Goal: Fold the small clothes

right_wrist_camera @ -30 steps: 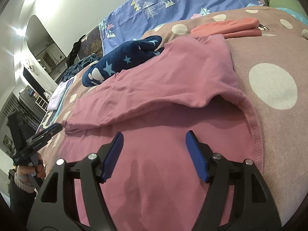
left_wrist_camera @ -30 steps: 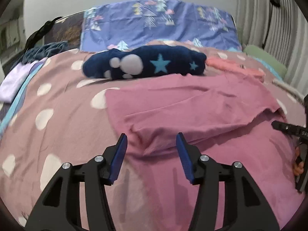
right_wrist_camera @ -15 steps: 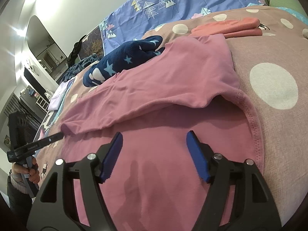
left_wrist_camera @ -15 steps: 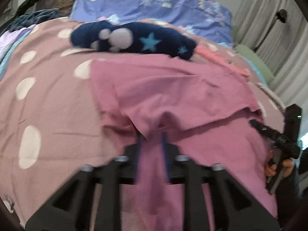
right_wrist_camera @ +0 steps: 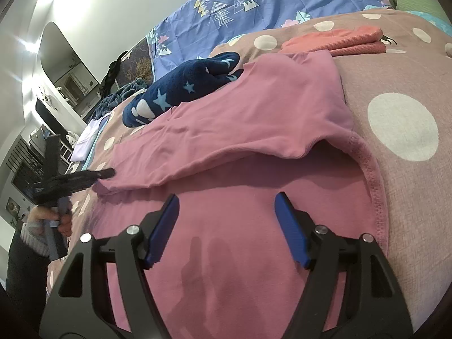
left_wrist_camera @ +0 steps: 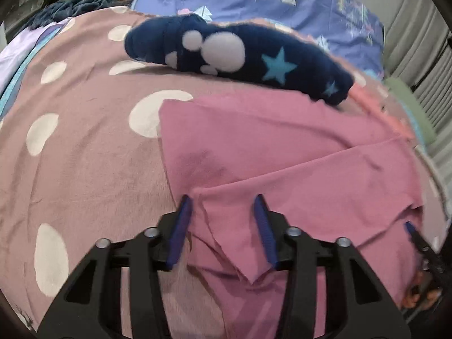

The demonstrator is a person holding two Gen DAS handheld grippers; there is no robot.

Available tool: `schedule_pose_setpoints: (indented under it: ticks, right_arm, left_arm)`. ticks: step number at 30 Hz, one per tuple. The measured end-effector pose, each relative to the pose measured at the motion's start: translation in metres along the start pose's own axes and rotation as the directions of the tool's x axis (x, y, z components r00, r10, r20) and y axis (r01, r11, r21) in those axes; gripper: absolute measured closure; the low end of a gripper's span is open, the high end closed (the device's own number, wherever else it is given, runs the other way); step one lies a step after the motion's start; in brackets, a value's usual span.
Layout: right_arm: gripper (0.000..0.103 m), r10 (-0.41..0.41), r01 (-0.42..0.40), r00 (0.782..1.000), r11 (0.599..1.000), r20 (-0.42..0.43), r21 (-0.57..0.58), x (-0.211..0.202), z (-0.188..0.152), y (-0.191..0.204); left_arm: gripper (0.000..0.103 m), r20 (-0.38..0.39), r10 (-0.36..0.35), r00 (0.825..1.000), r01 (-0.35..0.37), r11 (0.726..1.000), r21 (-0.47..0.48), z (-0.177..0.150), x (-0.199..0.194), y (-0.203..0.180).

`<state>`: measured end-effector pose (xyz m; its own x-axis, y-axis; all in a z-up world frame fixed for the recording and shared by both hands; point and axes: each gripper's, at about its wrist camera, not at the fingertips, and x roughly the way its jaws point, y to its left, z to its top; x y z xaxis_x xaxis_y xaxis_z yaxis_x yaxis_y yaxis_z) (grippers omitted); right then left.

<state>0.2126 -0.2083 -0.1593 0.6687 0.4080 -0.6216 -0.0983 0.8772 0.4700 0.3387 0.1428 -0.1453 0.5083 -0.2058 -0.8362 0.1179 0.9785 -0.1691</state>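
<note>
Pink tee half-folded on the dotted bedspread

The pink shirt [left_wrist_camera: 282, 152] is spread mid-frame, thin and floppy, best pinched at its hemmed edge. Left gripper [left_wrist_camera: 223, 226] is held apart over a folded corner; right gripper [right_wrist_camera: 226, 226] is splayed too, nothing gripped.

Pink cotton T-shirt [left_wrist_camera: 282, 147] [right_wrist_camera: 254, 130] lies on bed, far half folded over near half, edges rumpled.
</note>
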Motion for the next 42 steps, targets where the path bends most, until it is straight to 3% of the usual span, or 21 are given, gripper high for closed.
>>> schedule_pose_setpoints:
  ticks: [1, 4, 6, 11, 14, 17, 18, 21, 22, 23, 26, 29, 33, 37, 40, 42]
  right_arm:
    - [0.032, 0.0, 0.0, 1.0, 1.0, 0.0, 0.0, 0.0, 0.0, 0.0]
    - [0.031, 0.0, 0.0, 1.0, 1.0, 0.0, 0.0, 0.0, -0.001, 0.001]
    - [0.031, -0.001, 0.001, 1.0, 1.0, 0.0, -0.001, 0.0, -0.001, 0.001]
    - [0.031, 0.001, -0.001, 1.0, 1.0, 0.0, -0.002, -0.001, -0.001, 0.002]
    - [0.031, 0.001, -0.001, 1.0, 1.0, 0.001, -0.001, -0.001, -0.001, 0.001]
    - [0.031, -0.006, 0.006, 1.0, 1.0, 0.001, -0.007, -0.001, -0.001, 0.002]
    - [0.032, -0.013, 0.013, 1.0, 1.0, 0.002, -0.012, -0.002, -0.001, 0.004]
    - [0.04, -0.06, 0.06, 0.998, 0.998, 0.004, -0.028, -0.007, 0.002, 0.011]
    - [0.045, -0.043, 0.043, 0.999, 0.999, -0.006, -0.026, -0.009, 0.008, 0.016]
    - [0.057, -0.011, 0.01, 1.0, 1.0, -0.012, -0.025, -0.011, 0.015, 0.02]
    - [0.071, 0.01, -0.011, 1.0, 0.994, -0.005, -0.11, -0.011, 0.048, 0.046]
    - [0.071, -0.002, -0.014, 0.999, 0.946, -0.048, -0.324, 0.01, 0.077, 0.103]
    - [0.071, 0.059, -0.16, 0.978, 0.831, -0.202, -0.534, 0.066, 0.09, 0.186]
    - [0.071, 0.057, -0.246, 0.946, 0.765, -0.318, -0.595, 0.124, 0.087, 0.233]
    - [0.071, 0.042, -0.292, 0.919, 0.741, -0.392, -0.605, 0.156, 0.08, 0.251]
    - [0.069, 0.022, -0.315, 0.904, 0.709, -0.426, -0.631, 0.172, 0.077, 0.26]
  left_arm:
    - [0.096, 0.012, -0.009, 1.0, 0.009, 0.999, 0.043, 0.001, -0.002, -0.007]
    - [0.097, 0.068, 0.012, 0.998, -0.022, 0.99, 0.142, 0.002, -0.02, -0.025]
    - [0.097, 0.123, 0.067, 0.99, -0.092, 0.973, 0.21, 0.005, -0.037, -0.036]
    - [0.1, 0.152, 0.174, 0.973, -0.213, 0.933, 0.291, 0.01, -0.05, -0.044]
    - [0.1, 0.13, 0.138, 0.982, -0.17, 0.943, 0.285, 0.003, -0.046, -0.036]
    - [0.1, 0.101, 0.06, 0.993, -0.082, 0.97, 0.228, -0.001, -0.038, -0.025]
    - [0.099, 0.084, 0.045, 0.995, -0.062, 0.976, 0.208, -0.002, -0.034, -0.021]
    - [0.067, 0.06, 0.067, 0.996, -0.078, 0.978, 0.196, -0.005, -0.021, -0.02]
    - [0.066, 0.066, 0.08, 0.995, -0.092, 0.974, 0.209, -0.007, -0.019, -0.021]
    - [0.066, 0.065, 0.083, 0.994, -0.095, 0.972, 0.216, -0.008, -0.017, -0.022]
    - [0.066, 0.078, 0.066, 0.995, -0.08, 0.977, 0.197, -0.013, -0.017, -0.02]
    - [0.066, 0.121, 0.0, 0.993, -0.016, 0.991, 0.132, -0.023, -0.028, -0.01]
    - [0.065, 0.176, -0.071, 0.982, 0.067, 0.997, 0.029, -0.037, -0.037, 0.007]
    - [0.063, 0.233, -0.153, 0.96, 0.18, 0.978, -0.101, -0.05, -0.039, 0.025]
    - [0.062, 0.213, -0.148, 0.966, 0.165, 0.984, -0.064, -0.055, -0.039, 0.025]
    - [0.062, 0.226, -0.171, 0.959, 0.186, 0.981, -0.046, -0.057, -0.044, 0.024]
